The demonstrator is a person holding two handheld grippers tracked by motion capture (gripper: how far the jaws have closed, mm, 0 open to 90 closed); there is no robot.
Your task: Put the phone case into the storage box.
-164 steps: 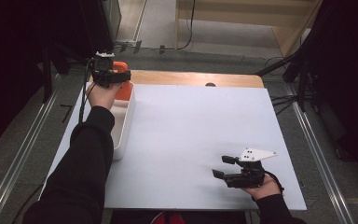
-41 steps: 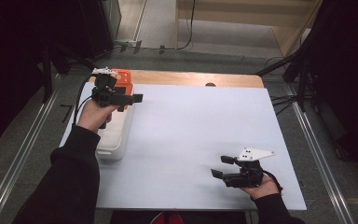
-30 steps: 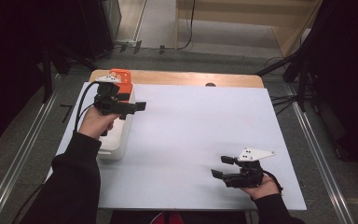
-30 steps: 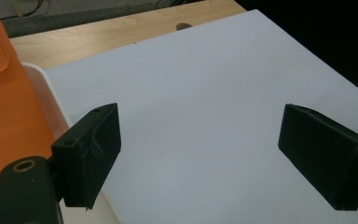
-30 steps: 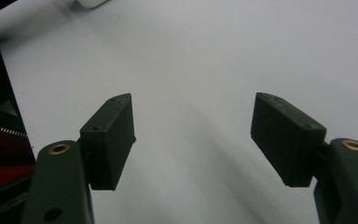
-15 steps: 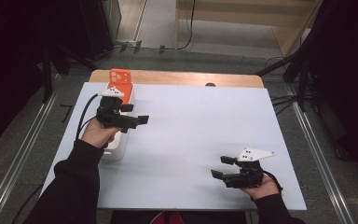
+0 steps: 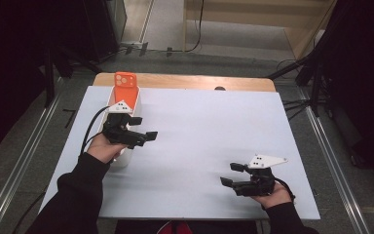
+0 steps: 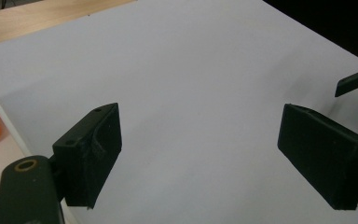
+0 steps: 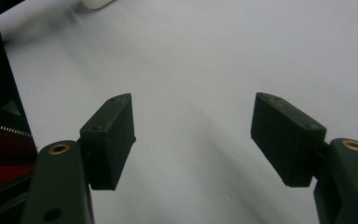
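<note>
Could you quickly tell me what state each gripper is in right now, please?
Left gripper: open, holding nothing, over the white table.
Right gripper: open, holding nothing.

I see an orange phone case (image 7: 125, 80) in a white bin (image 7: 118, 161) at the counter's left edge. The counter (image 7: 214, 131) is plain white, with bare wood along its far edge; both my tools are black.

table top (image 7: 214, 131): matt white, smooth | far edge (image 7: 185, 81): wood | tray (image 7: 121, 158): white plastic | phone case (image 7: 125, 85): orange, matt
</note>
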